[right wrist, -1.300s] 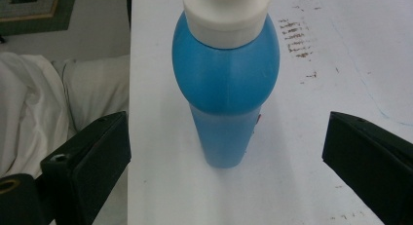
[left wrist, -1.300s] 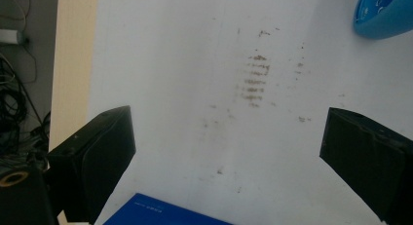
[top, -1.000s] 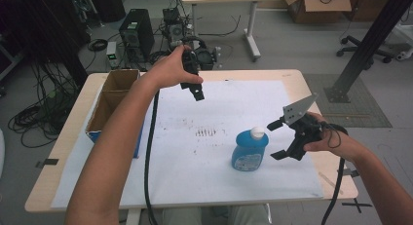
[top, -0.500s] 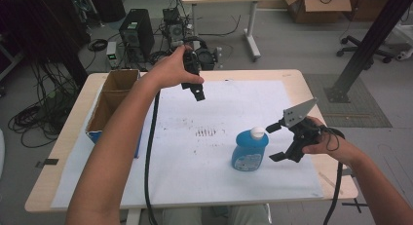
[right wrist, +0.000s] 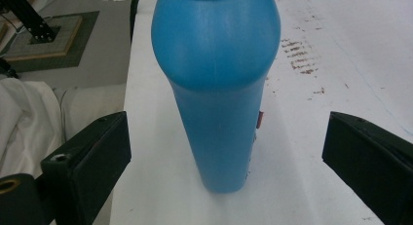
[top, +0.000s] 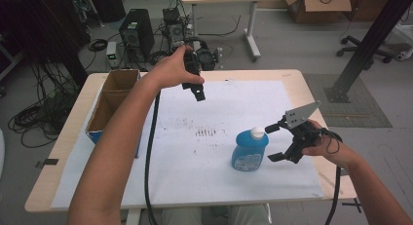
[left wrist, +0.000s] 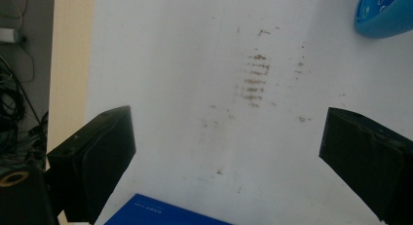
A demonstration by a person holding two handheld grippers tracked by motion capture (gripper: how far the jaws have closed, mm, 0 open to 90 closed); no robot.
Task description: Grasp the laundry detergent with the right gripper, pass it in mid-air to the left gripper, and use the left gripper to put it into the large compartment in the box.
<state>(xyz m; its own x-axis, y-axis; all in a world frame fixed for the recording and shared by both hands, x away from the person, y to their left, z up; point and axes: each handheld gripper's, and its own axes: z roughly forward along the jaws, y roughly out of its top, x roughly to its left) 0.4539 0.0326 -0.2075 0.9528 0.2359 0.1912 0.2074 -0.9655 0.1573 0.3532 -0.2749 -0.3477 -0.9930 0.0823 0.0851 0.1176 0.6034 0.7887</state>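
A blue bottle (top: 249, 152) with a white cap stands upright on the white sheet (top: 195, 137) right of the table's middle. My right gripper (top: 272, 142) is open just to the bottle's right, jaws spread toward it without touching. The right gripper view has the blue bottle (right wrist: 216, 88) close up between the wide-apart jaws of the right gripper (right wrist: 224, 157). My left gripper (top: 197, 91) hangs open over the far part of the sheet. From the left gripper (left wrist: 229, 152) I look down on brown smudges (left wrist: 255, 79), with the bottle's edge (left wrist: 384, 13) at the top right.
An open cardboard box (top: 114, 96) with a blue base sits at the table's left edge. The same blue edge (left wrist: 160, 213) pokes in at the bottom of the left gripper view. Cables, computers and a desk stand on the floor beyond the table.
My right gripper has shifted slightly toward the near side and closer to the bottle. The left gripper has stayed in place.
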